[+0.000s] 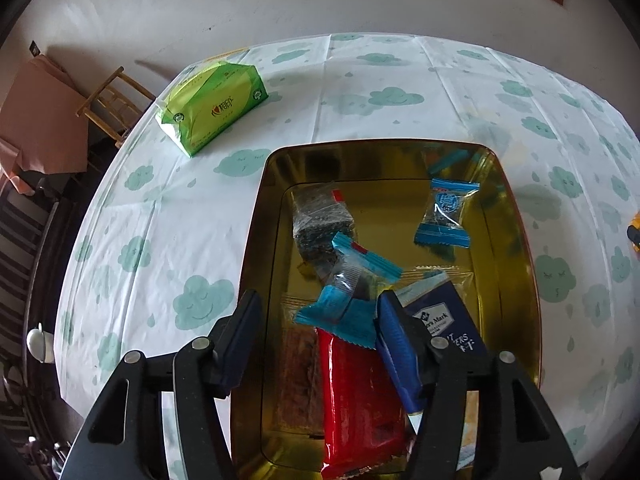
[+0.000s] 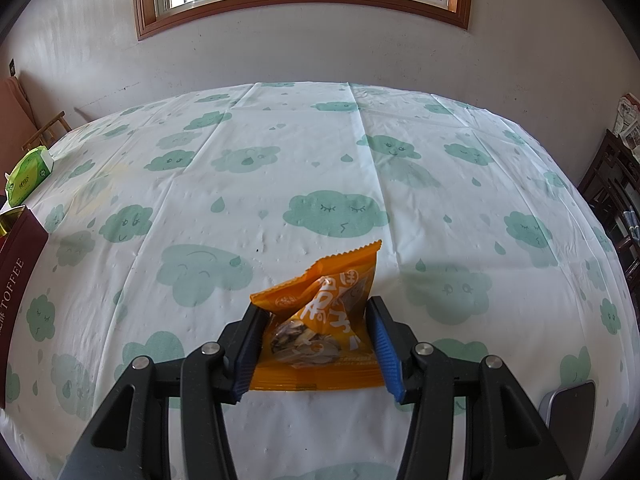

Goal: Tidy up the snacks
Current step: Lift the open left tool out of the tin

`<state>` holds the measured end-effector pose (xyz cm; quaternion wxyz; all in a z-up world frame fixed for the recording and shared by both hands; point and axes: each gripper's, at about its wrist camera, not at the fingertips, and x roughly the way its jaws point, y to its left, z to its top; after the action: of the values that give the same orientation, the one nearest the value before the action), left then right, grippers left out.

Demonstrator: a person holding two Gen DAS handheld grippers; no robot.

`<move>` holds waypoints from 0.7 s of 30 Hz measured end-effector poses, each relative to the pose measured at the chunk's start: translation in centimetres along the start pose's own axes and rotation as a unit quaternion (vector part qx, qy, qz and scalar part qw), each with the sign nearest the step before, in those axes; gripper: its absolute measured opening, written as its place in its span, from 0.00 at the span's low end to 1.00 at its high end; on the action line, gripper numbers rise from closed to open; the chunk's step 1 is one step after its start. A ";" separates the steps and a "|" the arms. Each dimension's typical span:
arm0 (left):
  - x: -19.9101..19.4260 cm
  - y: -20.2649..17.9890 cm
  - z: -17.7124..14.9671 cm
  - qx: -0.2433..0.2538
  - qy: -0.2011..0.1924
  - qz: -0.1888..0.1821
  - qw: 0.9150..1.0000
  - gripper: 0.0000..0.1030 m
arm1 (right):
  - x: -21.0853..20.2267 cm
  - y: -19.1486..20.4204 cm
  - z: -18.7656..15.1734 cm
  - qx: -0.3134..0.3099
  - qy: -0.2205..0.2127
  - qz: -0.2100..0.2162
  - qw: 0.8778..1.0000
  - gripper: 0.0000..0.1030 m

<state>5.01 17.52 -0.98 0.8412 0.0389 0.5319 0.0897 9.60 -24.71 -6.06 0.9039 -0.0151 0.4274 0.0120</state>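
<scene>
The gold-lined rectangular metal tin (image 1: 276, 216) is the landmark; it sits on the desk (image 1: 168, 216), which has a white cloth w/ green clouds.

Inside the tin: a blue-and-clear twist-end candy wrapper (image 1: 347, 294) lies on top of the pile near the front, just under the left gripper (image 1: 316, 340). That gripper's jaws stand apart w/ nothing pressed between them; the candy looks freshly dropped, so I judge this a release step.

Count in the tin:
- 2 blue-and-clear candies, the 2nd (image 1: 445, 216) toward the far right corner
- 1 clear pack of dark seeded snack (image 1: 316, 220), far-left of centre
- 1 long red foil bar (image 1: 360, 400) at the near end
- 1 navy packet w/ white print (image 1: 444, 320), near right
- 1 clear pack of brown biscuit (image 1: 300, 360), partly under the red bar

Outside the tin, to its right per the right wrist view: 1 orange crinkled foil snack bag (image 2: 320, 320) w/ a clear window, clamped at both sides by the right gripper (image 2: 312, 344), bottom edge on or just above the desk; can't tell which.

Beyond the tin's far left corner: 1 green soft tissue pack (image 1: 212, 108).

Next, prob.: lift the left gripper clear, then carry the orange bag over the tin rim w/o snagging the wall, and drop it in the open far half.
</scene>
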 end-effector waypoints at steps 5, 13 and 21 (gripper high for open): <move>-1.1 -0.1 0.0 0.002 -0.015 0.004 1.000 0.58 | 0.0 0.0 0.0 0.000 0.000 0.000 1.000 0.51; -4.1 0.2 0.1 -0.005 -0.062 0.011 0.998 0.63 | 0.0 0.0 0.0 0.000 0.000 0.000 1.000 0.51; -6.9 -0.4 -0.3 -0.014 -0.106 -0.002 0.994 0.68 | 0.0 0.0 0.0 0.000 0.000 0.000 1.000 0.51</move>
<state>1.88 15.80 4.99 0.8936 0.0354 0.4383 0.0903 9.64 -24.72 -6.04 0.9039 -0.0153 0.4273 0.0120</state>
